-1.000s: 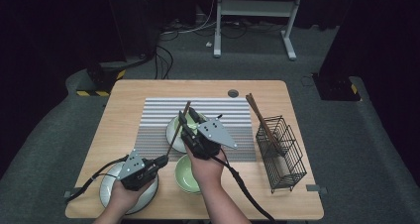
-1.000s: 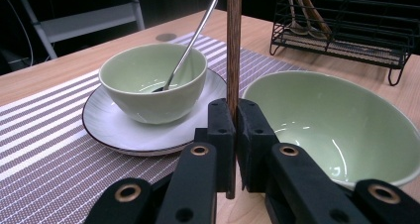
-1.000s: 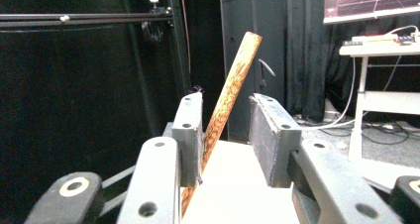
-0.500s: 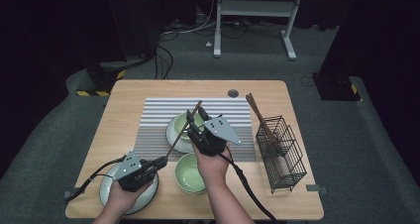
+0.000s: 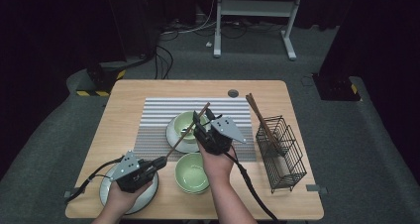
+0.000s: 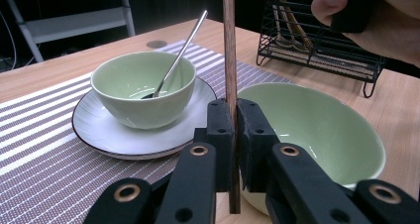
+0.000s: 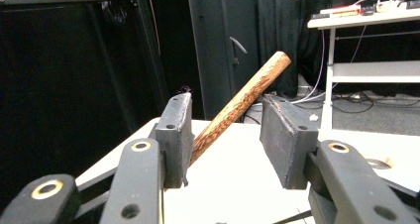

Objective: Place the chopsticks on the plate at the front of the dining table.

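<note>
A wooden chopstick (image 5: 185,132) slants up from my left gripper (image 5: 157,163), which is shut on its lower end (image 6: 229,45) above a white plate (image 5: 143,196). In the left gripper view the pads (image 6: 218,130) clamp the stick upright. My right gripper (image 5: 200,121) hovers at the stick's top end (image 7: 242,100). Its jaws have just been opening and now stand apart (image 7: 225,115). The stick leans by one pad, and a wide gap separates it from the other.
A green bowl (image 5: 185,122) with a metal spoon (image 6: 181,45) sits on a saucer (image 5: 176,137) on the striped mat (image 5: 153,115). An empty green bowl (image 5: 192,172) lies near the front edge. A black wire basket (image 5: 280,149) with chopsticks (image 5: 260,120) stands at the right.
My right gripper's jaws have spread apart around the chopstick's top end, and that hand has sunk slightly. The left hand has stayed where it was, still clamped on the stick.
</note>
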Action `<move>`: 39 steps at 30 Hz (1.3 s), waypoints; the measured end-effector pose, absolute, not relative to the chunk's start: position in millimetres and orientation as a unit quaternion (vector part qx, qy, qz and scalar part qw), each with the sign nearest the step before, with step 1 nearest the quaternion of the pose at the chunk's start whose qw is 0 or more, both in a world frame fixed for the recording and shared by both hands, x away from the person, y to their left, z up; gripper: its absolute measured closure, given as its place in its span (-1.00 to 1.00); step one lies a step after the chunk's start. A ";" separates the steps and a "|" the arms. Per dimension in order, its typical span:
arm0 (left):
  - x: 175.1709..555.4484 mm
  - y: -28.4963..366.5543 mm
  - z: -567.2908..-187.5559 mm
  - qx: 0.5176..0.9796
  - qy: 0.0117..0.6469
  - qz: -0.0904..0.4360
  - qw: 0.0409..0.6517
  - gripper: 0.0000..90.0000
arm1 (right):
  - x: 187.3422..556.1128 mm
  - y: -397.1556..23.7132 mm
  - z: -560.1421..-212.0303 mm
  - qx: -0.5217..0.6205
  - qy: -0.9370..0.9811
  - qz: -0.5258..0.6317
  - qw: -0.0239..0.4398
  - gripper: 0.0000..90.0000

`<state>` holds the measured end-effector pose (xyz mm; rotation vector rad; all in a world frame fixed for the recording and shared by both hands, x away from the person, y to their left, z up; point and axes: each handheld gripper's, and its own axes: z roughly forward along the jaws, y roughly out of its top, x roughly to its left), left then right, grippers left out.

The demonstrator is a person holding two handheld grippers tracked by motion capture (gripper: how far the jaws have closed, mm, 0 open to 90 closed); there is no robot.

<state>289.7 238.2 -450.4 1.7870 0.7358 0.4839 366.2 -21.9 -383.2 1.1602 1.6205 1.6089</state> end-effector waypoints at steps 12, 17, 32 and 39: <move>288.7 236.8 -449.6 0.754 0.309 0.202 0.544 0.88 | 370.0 -29.8 -394.9 0.449 0.606 0.594 0.279 0.21; 288.5 236.8 -449.4 0.753 0.309 0.201 0.545 0.88 | 370.2 -30.3 -395.6 0.450 0.606 0.594 0.278 0.19; 291.0 235.4 -450.9 0.754 0.320 0.206 0.536 0.88 | 361.0 -37.5 -385.0 0.436 0.607 0.600 0.285 0.12; 295.1 235.0 -449.4 0.749 0.344 0.213 0.525 0.88 | 348.4 -44.2 -386.7 0.422 0.623 0.589 0.295 0.16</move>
